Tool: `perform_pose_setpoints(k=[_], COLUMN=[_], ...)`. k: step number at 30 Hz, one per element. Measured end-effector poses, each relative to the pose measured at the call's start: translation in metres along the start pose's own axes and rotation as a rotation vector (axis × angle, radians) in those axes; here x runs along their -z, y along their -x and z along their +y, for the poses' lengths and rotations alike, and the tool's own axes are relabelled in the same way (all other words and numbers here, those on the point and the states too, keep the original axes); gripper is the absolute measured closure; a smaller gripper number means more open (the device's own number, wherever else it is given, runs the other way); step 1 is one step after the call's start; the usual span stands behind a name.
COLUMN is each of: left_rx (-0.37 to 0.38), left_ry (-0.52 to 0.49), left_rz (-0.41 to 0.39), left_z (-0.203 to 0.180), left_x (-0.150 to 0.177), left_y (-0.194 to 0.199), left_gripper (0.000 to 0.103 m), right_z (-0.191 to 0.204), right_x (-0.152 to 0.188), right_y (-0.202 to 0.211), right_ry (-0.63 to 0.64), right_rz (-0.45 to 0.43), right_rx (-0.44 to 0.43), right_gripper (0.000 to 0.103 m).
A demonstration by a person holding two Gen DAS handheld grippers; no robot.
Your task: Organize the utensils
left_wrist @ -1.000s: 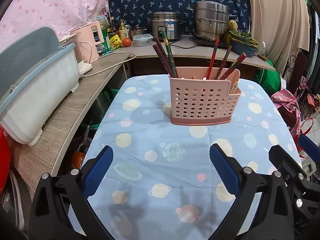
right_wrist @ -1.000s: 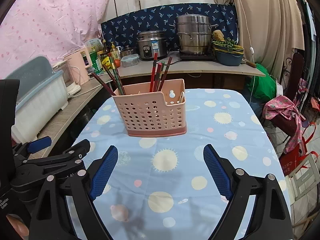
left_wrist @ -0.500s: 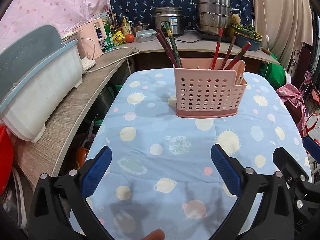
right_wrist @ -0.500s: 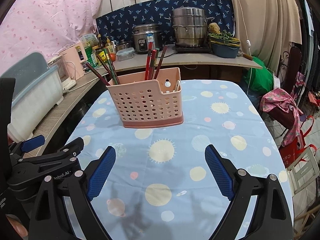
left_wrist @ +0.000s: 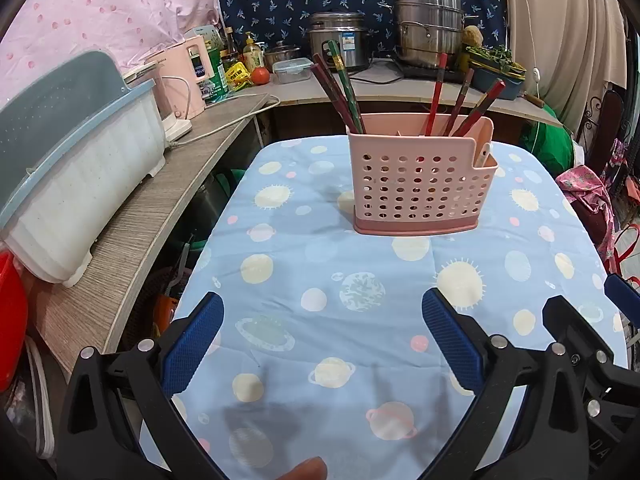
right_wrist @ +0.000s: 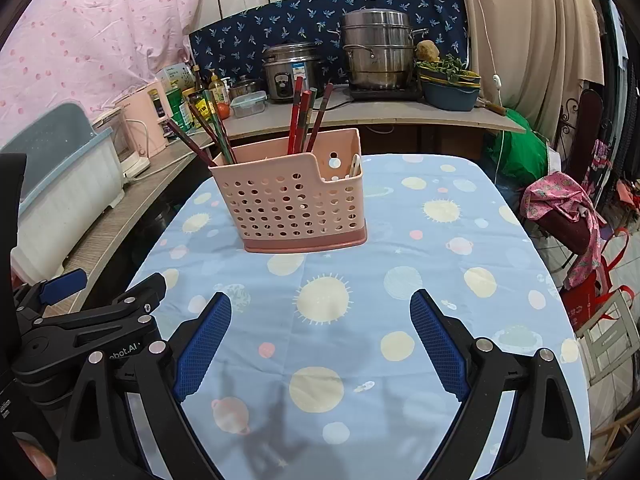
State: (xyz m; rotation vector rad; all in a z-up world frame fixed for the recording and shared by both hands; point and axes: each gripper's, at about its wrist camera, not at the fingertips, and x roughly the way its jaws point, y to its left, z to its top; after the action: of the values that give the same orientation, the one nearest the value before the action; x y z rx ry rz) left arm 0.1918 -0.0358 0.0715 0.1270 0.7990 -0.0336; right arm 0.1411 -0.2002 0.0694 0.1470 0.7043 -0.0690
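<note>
Both grippers spread wide and empty: left gripper (left_wrist: pixel 322 340) and right gripper (right_wrist: pixel 320 336) hovering low over the near end of the tabletop (right_wrist: pixel 460 280), nothing between the blue-padded fingers (left_wrist: pixel 192 344). Pink perforated plastic utensil caddy (right_wrist: pixel 290 204) standing upright mid-table, well apart from both. Dark red and green chopsticks (left_wrist: pixel 340 88) leaning out of the left compartment, red ones (right_wrist: pixel 304 116) in the back, a pale handle (right_wrist: pixel 354 166) tucked in the small side pocket.

Biggest risk, probably: caddy looks light and top-heavy, so bumping a leaning stick on the way in could tip the whole thing. Cloth might slide or bunch too if dragged.

Surface: blue cloth with suns and planets, a bit creased. Cramped kitchen around it: steel stacked steamer pot (right_wrist: pixel 378 52), rice cooker (right_wrist: pixel 290 72), pink kettle (left_wrist: pixel 180 80), grey-lidded white bin (left_wrist: pixel 76 160) on the side counter.
</note>
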Motion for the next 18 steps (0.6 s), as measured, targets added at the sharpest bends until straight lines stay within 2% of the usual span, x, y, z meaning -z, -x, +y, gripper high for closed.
perform_pose_setpoints(k=[18], left_rx=[-0.008], left_ry=[-0.005], left_rz=[-0.001], left_z=[-0.0002], left_x=[-0.0027], left_y=[-0.0036], left_gripper=[0.008], right_z=[0.0002], right_x=[0.0000], right_y=[-0.0028], right_ry=[-0.001], right_rz=[0.005], right_rx=[0.000], right_gripper=[0.016])
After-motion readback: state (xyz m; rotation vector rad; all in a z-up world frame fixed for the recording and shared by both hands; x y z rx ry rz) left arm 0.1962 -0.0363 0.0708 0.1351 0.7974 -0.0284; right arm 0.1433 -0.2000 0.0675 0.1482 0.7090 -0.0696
